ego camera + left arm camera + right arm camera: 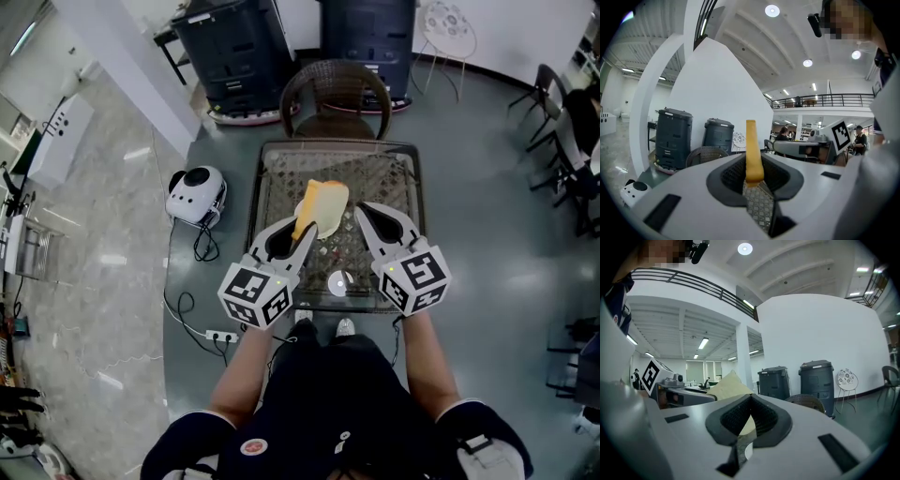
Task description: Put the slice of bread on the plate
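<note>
Our left gripper [304, 231] pinches the tan bread slice [323, 204] by its edge; the right gripper [362, 215] is closed and empty. The soft crumb may tear and drop.

Head view looks down; both gripper views face bins [673, 138].

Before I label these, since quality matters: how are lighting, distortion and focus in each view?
Head view: even light, glare on the floor, fisheye bending at the edges, slice of bread sharp. Left gripper view: dark round vignette, ceiling lamps blown out, bread edge crisp. Right gripper view: same vignette.
</note>
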Demonstrator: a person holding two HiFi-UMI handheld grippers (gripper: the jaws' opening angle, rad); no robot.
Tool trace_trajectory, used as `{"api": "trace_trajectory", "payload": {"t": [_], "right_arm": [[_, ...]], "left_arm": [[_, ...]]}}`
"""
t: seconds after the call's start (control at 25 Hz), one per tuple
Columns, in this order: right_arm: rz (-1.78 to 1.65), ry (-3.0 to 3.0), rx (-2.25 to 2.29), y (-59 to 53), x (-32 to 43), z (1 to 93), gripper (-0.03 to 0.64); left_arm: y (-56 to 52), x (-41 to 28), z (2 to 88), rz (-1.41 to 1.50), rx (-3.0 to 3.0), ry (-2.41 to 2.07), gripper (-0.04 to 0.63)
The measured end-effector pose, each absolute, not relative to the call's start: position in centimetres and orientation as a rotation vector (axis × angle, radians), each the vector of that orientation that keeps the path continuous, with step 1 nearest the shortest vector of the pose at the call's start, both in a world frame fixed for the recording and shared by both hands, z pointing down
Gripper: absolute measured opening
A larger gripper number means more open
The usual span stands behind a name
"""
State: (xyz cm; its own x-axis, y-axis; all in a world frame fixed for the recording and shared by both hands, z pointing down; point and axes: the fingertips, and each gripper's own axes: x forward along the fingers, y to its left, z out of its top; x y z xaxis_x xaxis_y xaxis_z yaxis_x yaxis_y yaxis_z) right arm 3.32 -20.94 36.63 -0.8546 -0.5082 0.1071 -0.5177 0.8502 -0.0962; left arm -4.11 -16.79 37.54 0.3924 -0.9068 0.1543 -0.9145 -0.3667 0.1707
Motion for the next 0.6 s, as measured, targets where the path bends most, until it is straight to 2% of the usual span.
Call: {"api": "trace_trajectory", "payload": {"t": [0.6], "right_arm": [[0.163,-2.866,1.064,-23.0,0.7,36.1,0.006]], "left_arm": [[-19.7,-7.0,37.1,0.042,2.560,-1.400,0.089]]}}
